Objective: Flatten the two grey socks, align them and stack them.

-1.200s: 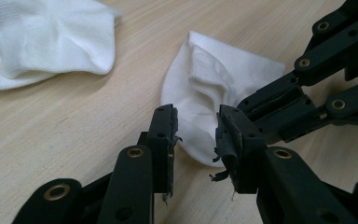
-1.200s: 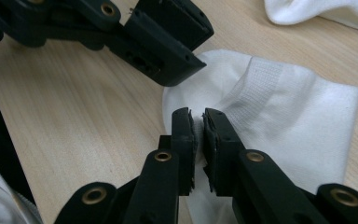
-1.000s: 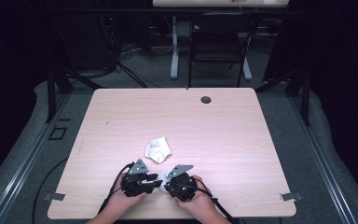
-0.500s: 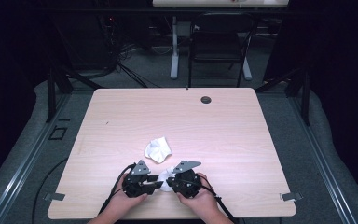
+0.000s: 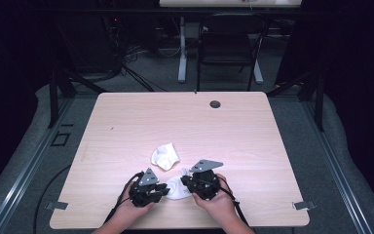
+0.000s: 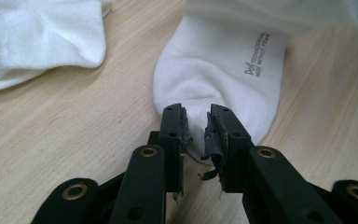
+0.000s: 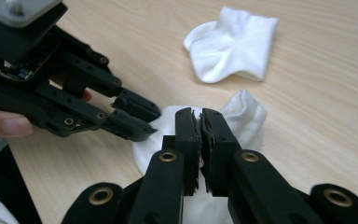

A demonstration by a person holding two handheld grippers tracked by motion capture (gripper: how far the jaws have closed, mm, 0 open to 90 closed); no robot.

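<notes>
Between the two sets of jaws, on the near part of the worktop [image 5: 253, 131], a white sock [image 6: 223, 60] is lying flat, with small grey lettering printed on it. The left gripper [image 6: 196, 122] is set at one rounded end of this sock; its jaws have just been closing, yet a narrow gap is still seen between them, the fabric edge sits in that gap, and no firm pinch can be made out. The right gripper [image 7: 200, 122] has its jaws pressed together over the other part of the same sock; fabric seems to be nipped between them, though the contact itself is hidden by the jaws. A second white sock [image 5: 165, 156], crumpled, lies just beyond the jaws, apart from the first.

The step in hand is judged to be the securing of both ends of the flat sock, so that it can be stretched or folded. For the next move, the left jaws would have to be closed fully on the fabric edge before anything is lifted; otherwise the sock could slip free on that side.
</notes>
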